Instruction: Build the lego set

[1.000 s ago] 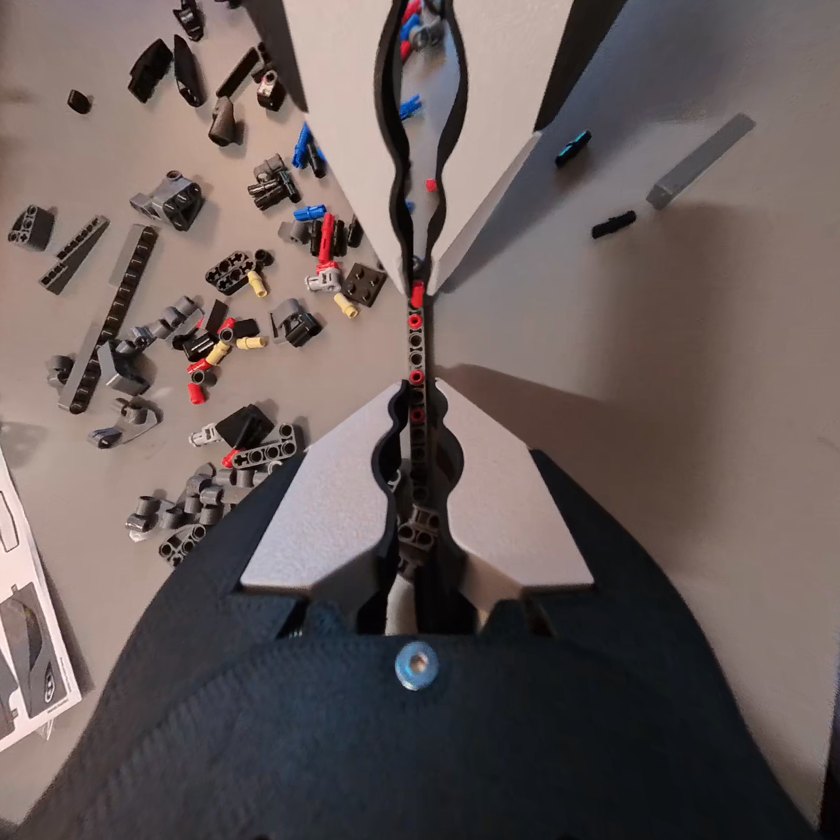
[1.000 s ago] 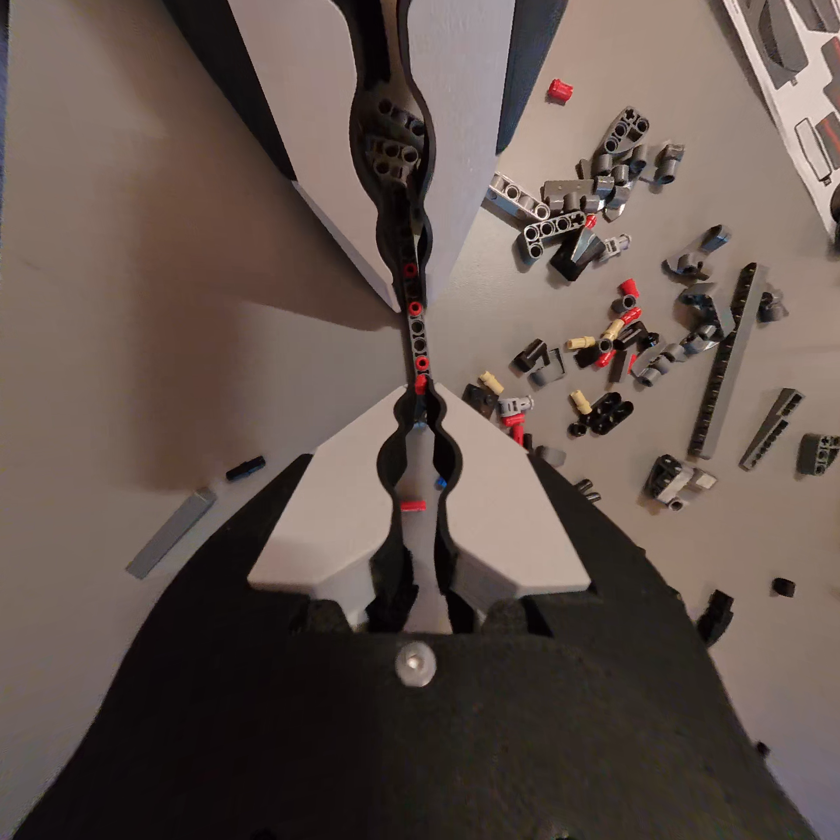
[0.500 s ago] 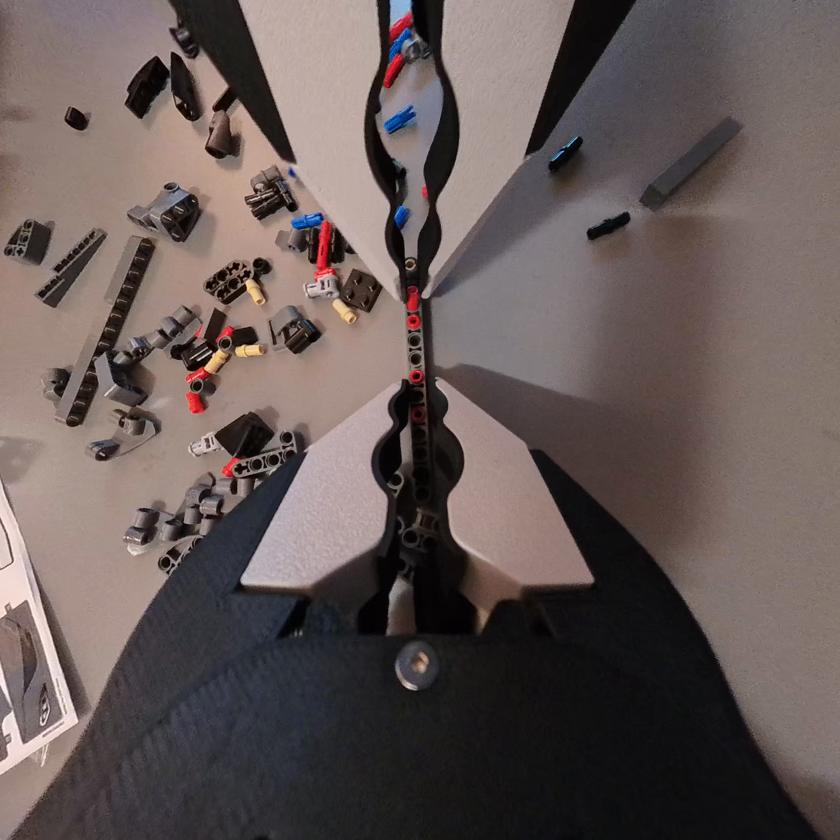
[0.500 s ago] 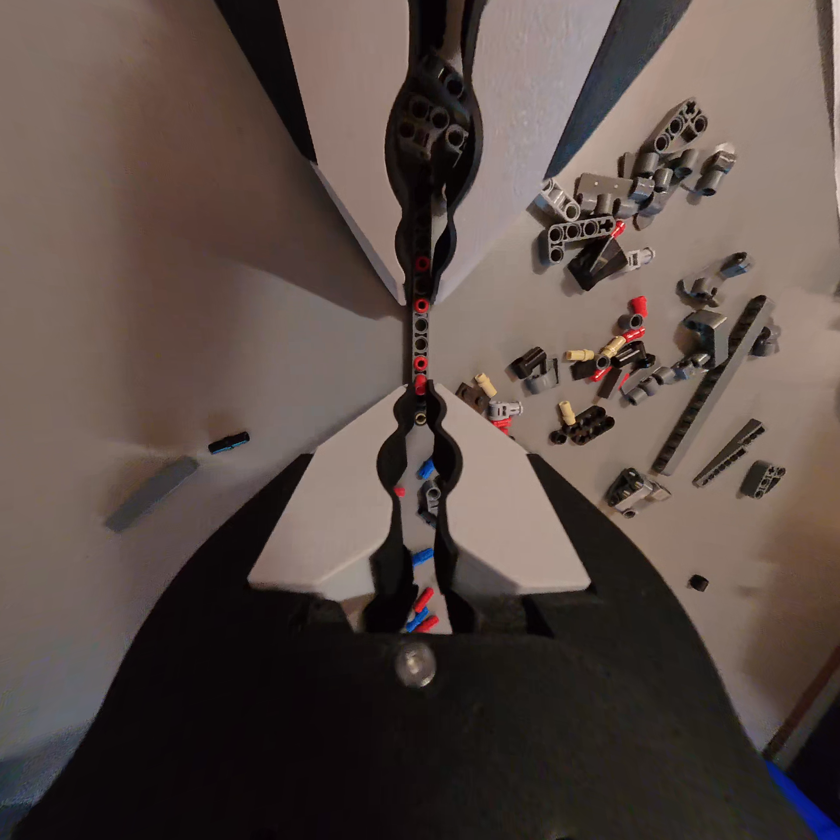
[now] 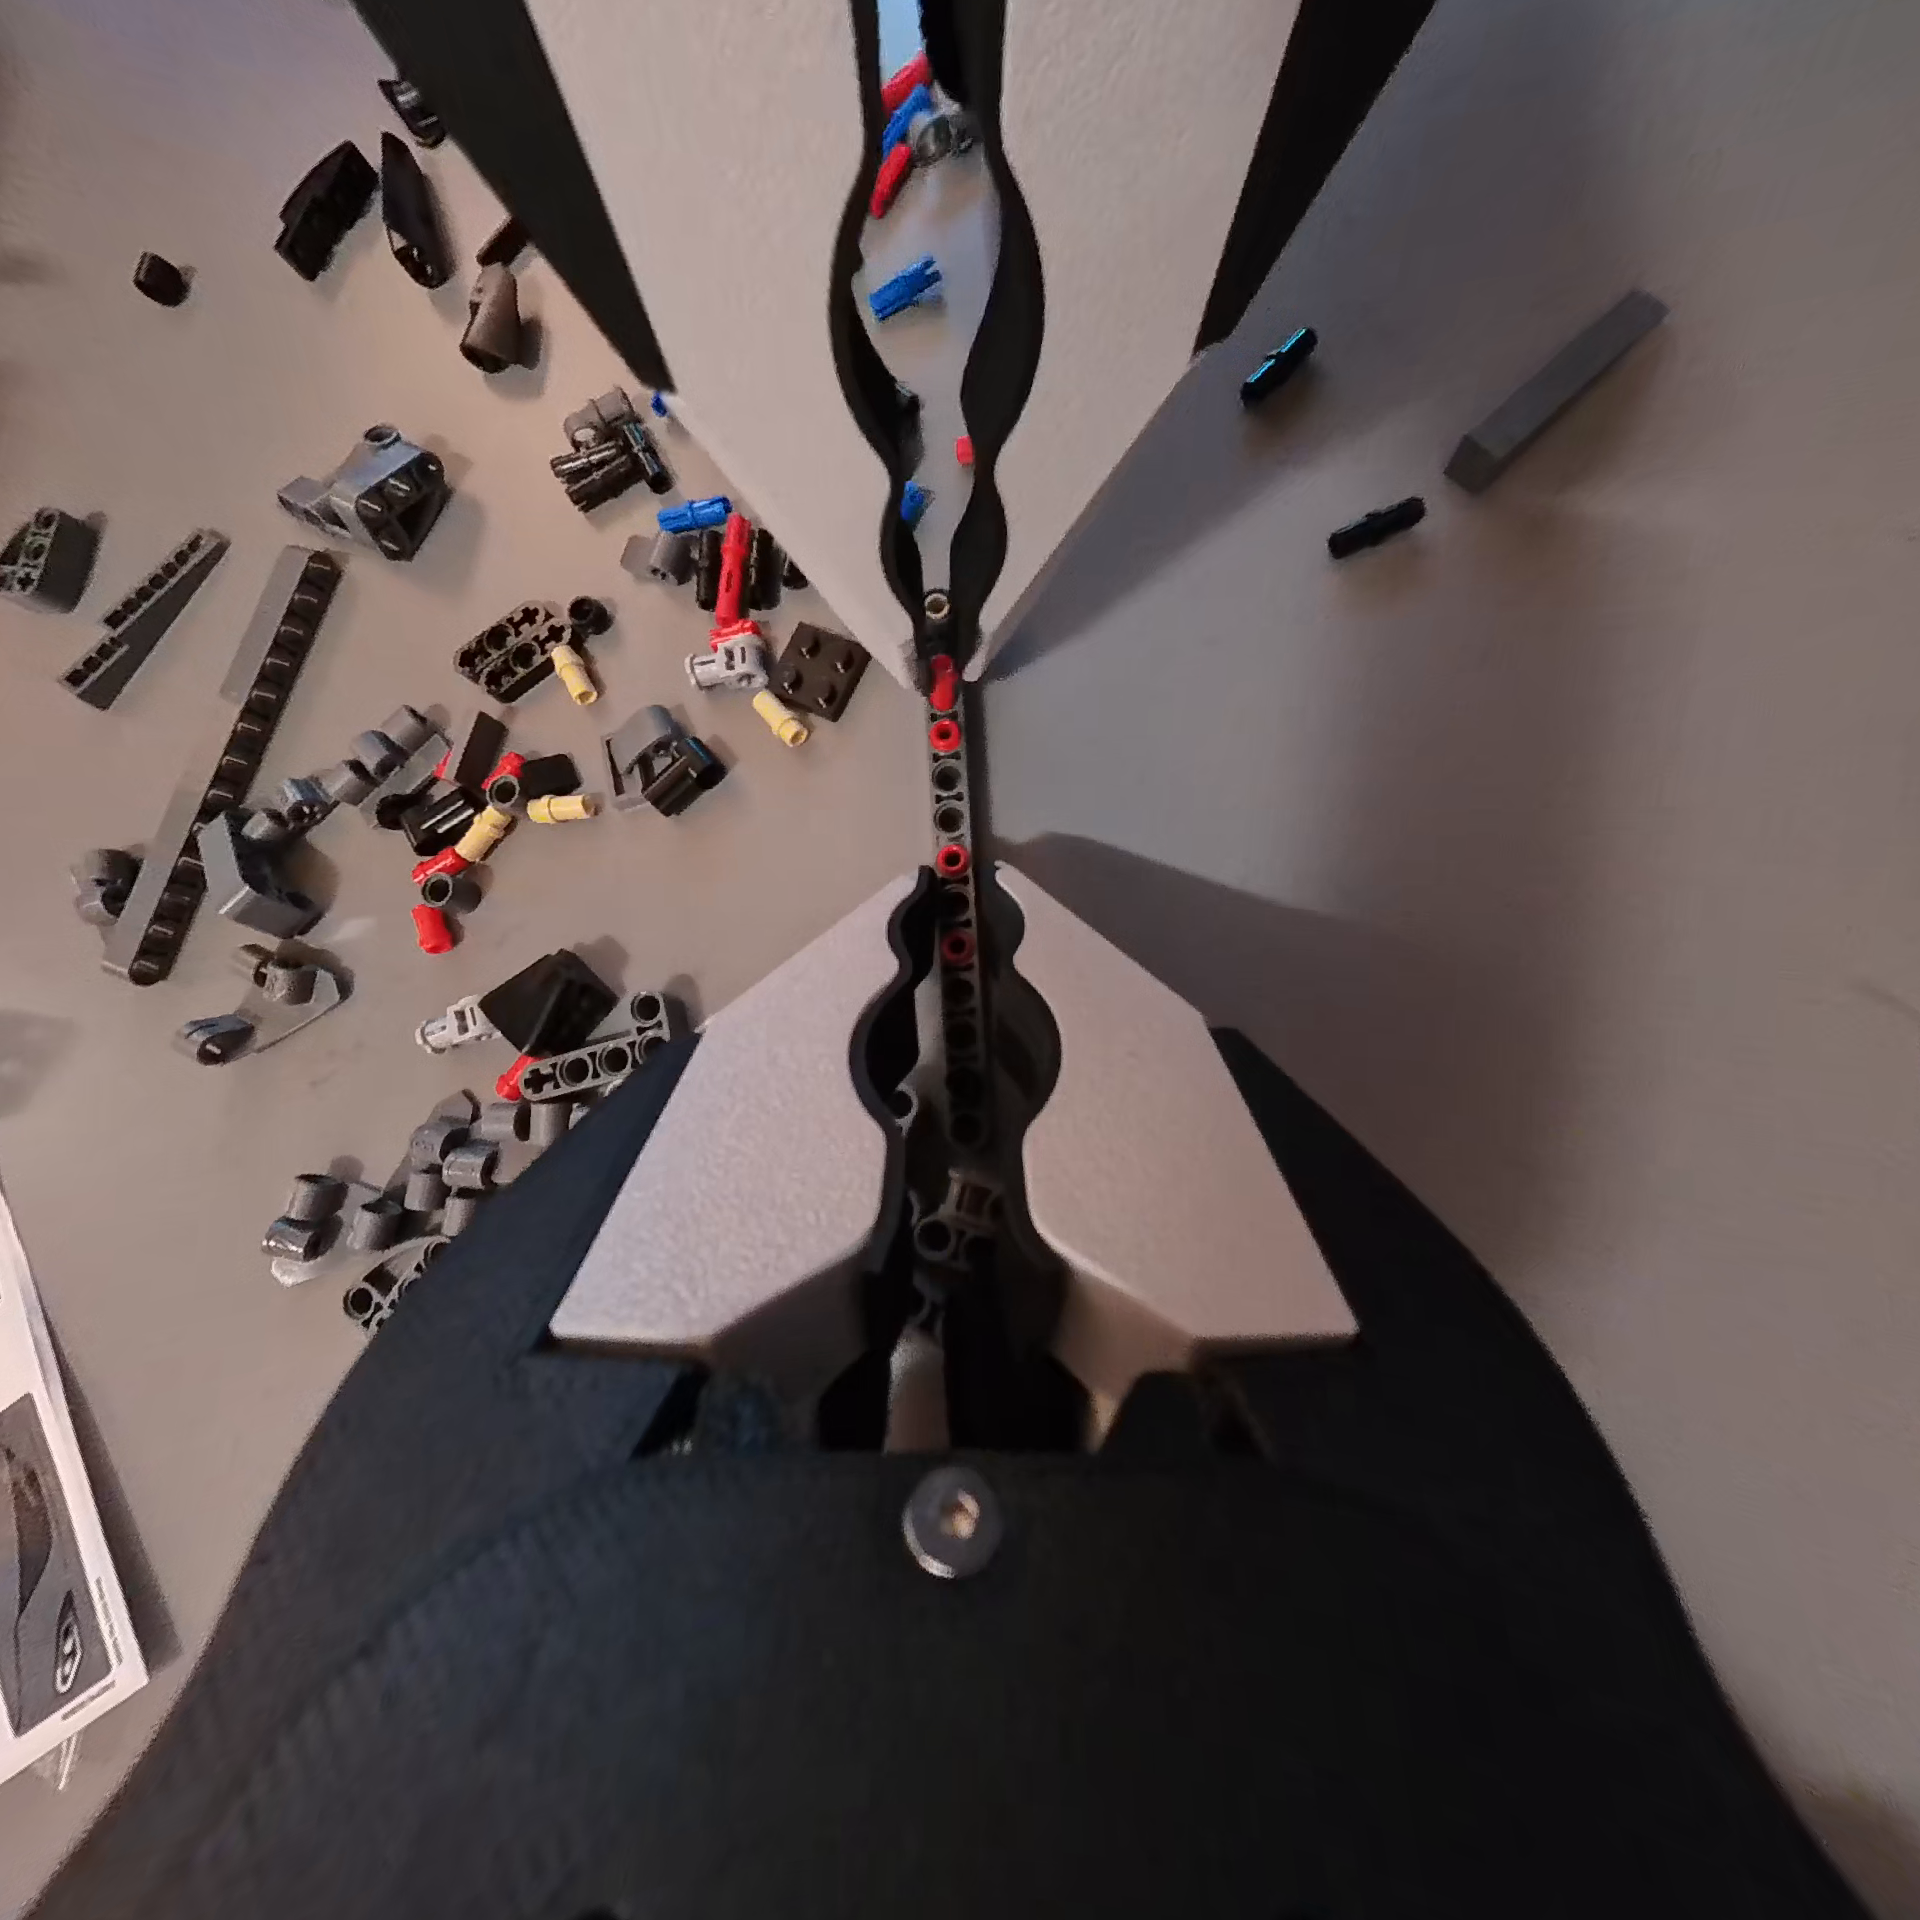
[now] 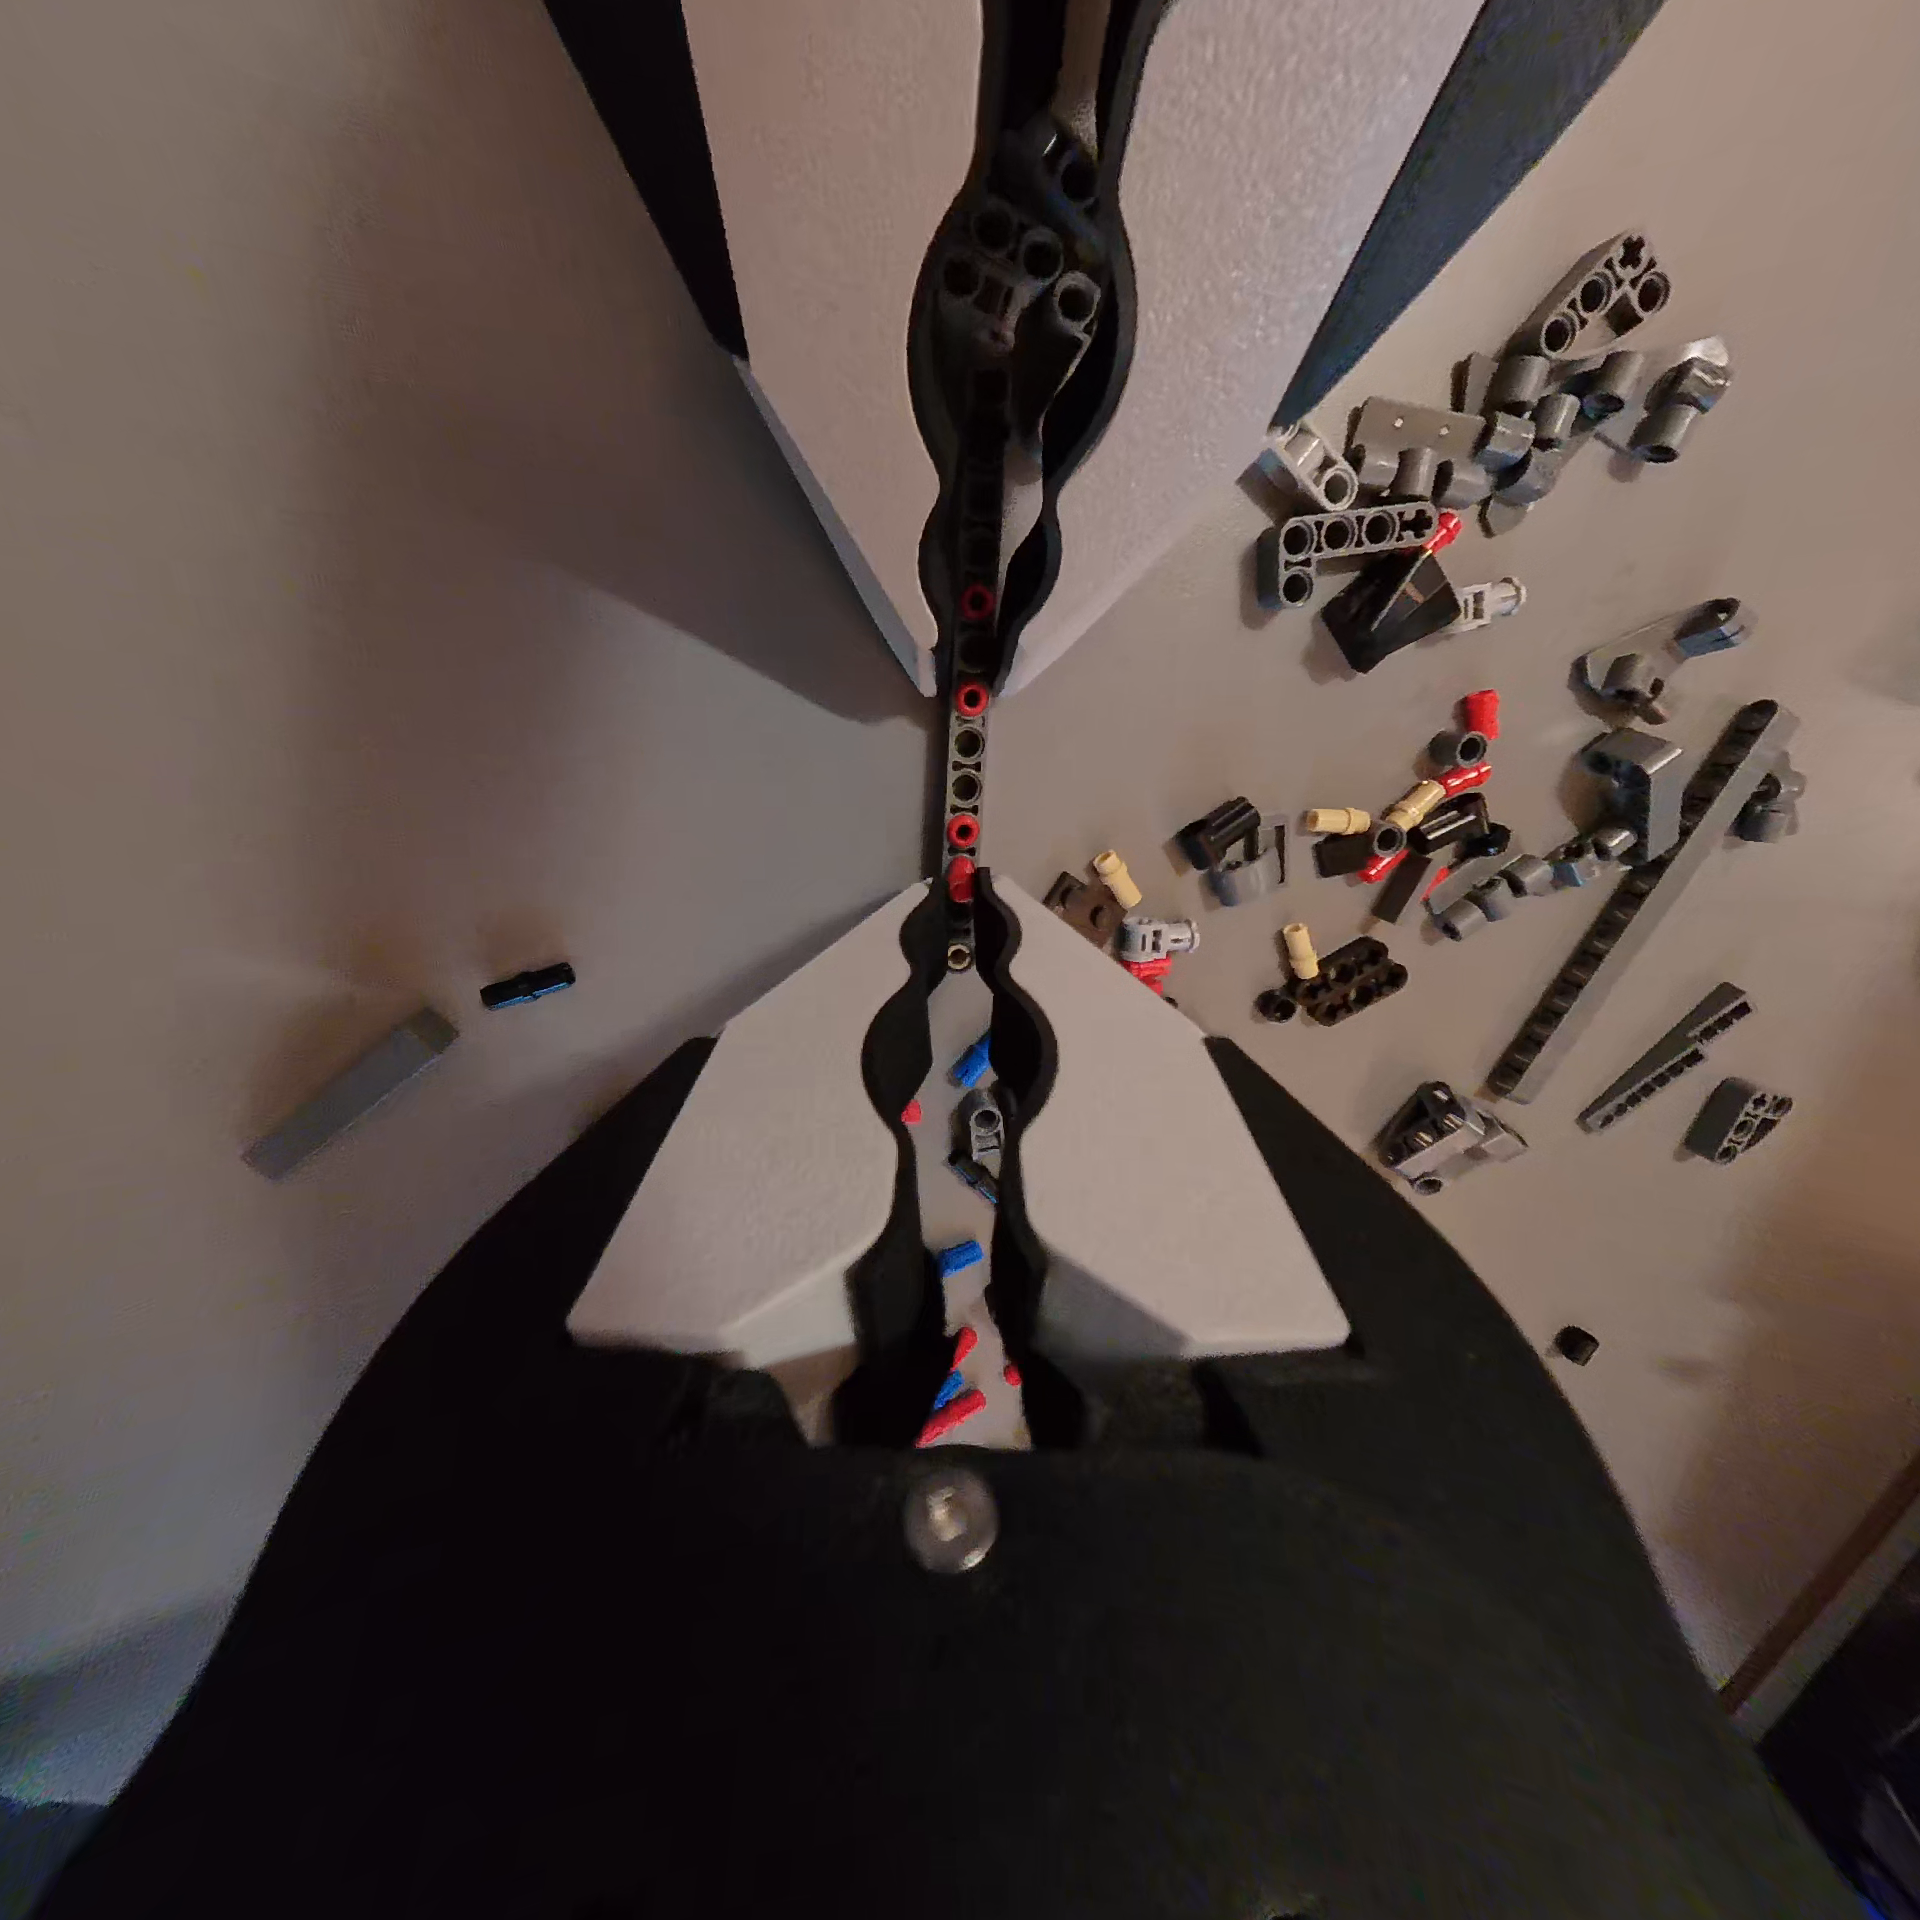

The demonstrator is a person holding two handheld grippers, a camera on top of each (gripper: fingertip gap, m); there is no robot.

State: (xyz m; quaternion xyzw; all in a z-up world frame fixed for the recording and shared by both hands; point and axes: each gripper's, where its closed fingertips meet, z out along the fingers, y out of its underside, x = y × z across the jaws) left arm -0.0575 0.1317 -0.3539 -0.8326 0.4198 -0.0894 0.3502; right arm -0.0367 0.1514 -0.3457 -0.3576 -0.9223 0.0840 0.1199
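A long dark grey beam (image 5: 948,790) with several red pins in its holes hangs above the table between both grippers. My left gripper (image 5: 954,878) is shut on one end of it, and a cluster of grey connectors sits deep between its fingers. My right gripper (image 5: 945,675) comes from the opposite side and is shut on the other end. In the right wrist view the same beam (image 6: 966,769) runs from my right gripper (image 6: 961,881) to the left gripper (image 6: 966,688). A red pin sits right at the right gripper's tips.
A scatter of loose grey, black, red and tan pieces (image 5: 468,810) lies on the grey table, seen also in the right wrist view (image 6: 1455,810). A grey bar (image 5: 1558,390) and two black pins (image 5: 1377,525) lie apart. An instruction booklet (image 5: 52,1558) is at the edge. Blue and red pins (image 6: 956,1257) lie under the right gripper. Left and right tips are no more than a few centimetres apart.
Both grippers stay shut on the beam. The right gripper has swung into line with the left, and blue and red pins on the table now show between its fingers.
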